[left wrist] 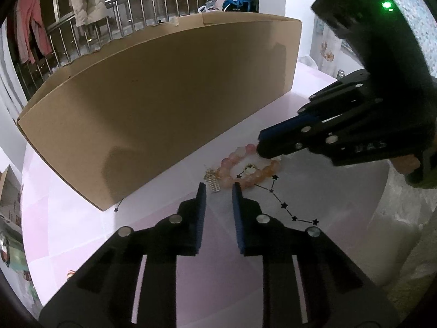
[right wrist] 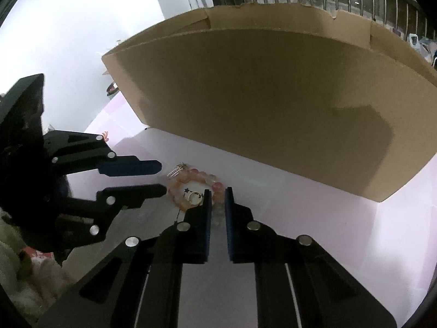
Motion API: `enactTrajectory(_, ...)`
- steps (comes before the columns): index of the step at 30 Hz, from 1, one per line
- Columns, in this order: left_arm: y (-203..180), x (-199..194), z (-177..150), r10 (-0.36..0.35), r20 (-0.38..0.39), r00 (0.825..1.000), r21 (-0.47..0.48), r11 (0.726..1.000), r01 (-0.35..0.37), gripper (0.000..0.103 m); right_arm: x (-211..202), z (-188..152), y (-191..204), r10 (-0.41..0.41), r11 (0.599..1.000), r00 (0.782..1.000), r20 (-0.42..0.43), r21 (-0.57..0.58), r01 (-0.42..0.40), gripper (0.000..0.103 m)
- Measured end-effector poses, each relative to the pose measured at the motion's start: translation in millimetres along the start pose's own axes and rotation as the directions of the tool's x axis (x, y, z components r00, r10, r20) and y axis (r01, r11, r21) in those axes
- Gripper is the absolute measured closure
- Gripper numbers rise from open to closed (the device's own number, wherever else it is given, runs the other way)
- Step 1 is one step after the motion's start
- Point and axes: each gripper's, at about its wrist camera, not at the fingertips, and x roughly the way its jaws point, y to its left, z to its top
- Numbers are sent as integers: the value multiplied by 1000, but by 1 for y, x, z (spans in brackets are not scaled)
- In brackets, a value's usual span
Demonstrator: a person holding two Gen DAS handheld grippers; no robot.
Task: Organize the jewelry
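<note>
Jewelry lies in a small cluster on the pale pink bench [left wrist: 68,218] [right wrist: 355,232], just in front of the long side wall of a tall brown cardboard box [left wrist: 164,95] [right wrist: 273,95]. The main piece is a pink-and-orange beaded bracelet [left wrist: 247,181] [right wrist: 210,177], lying flat as a closed loop. A small pale round trinket [left wrist: 249,169] [right wrist: 195,196] sits inside the loop. A small gold-coloured barred charm [left wrist: 211,183] [right wrist: 177,169] lies against the bracelet's outer edge on the side nearer the box.

The right tool [left wrist: 259,143] [right wrist: 217,191] slants down onto the bracelet. Its two blue-padded fingers are drawn close, with a stretch of the beads caught between them, so it is clenched on the bracelet; the beads there are blurred in its own camera.

The left tool [left wrist: 219,187] [right wrist: 164,178] comes in from the opposite side and also points down at the bench. Its pads stand apart with a clear gap and nothing pressed between them, so it is released. Its fingertips are just short of the gold charm and the rim of the bracelet; whether they touch either cannot be told.

A black printed line of stars [left wrist: 284,205] runs across the bench under and beside the bracelet. Beyond the box stands a metal railing [left wrist: 123,13] with coats hanging over it.
</note>
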Motion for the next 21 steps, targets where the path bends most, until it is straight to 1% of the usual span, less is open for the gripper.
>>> enactTrajectory(3,-1,2,1,2,0,1000,-2,1000,-2,88,-8,-4,-7,1,1000,1000,14,12,-1,93)
enactTrajectory(5,1,3,2,6,-6,1000,1,1000,-6,88,-16,-4,-10,17,999,999,33,27,-18,93)
enactTrajectory(10,2,8,4,19,-21,1000,0,1000,-19,88,-26,-5,-12,28,999,998,54,38,-30,93)
enactTrajectory(16,4,13,10,30,-37,999,-8,1000,-30,88,-29,-14,-21,10,998,999,42,60,-12,93)
enactTrajectory(21,5,14,10,8,-44,999,-13,1000,-8,95,-27,-17,-27,-2,997,999,34,80,0,93)
